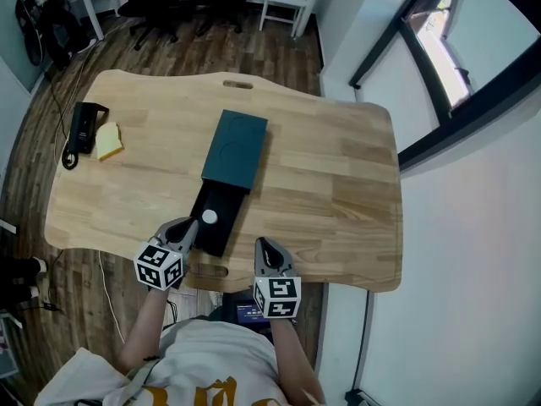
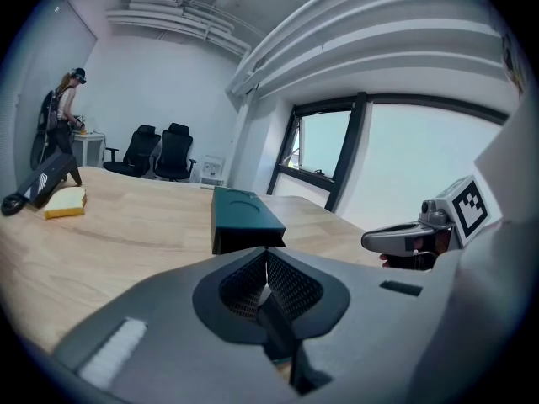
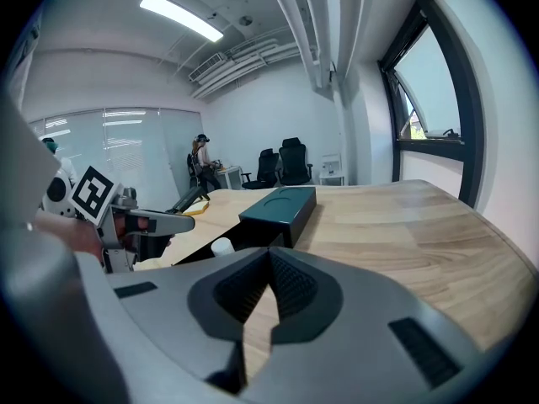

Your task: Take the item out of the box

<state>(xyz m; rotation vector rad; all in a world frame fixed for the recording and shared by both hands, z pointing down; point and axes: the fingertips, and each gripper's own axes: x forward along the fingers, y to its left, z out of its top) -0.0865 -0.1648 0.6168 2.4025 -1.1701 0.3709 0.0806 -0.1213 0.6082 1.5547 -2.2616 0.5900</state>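
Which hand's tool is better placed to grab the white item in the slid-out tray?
Left. The left tool sits right beside the white item in the black tray; the right tool is farther off. Both are shut, so it must open first.

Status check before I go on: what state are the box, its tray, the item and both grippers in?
box sleeve: lying flat, near end open.
inner tray: slid partway out toward the person.
white item: sitting in the tray, not gripped.
left gripper: shut, empty, at the tray's left edge.
right gripper: shut, empty, right of the tray, apart from it.
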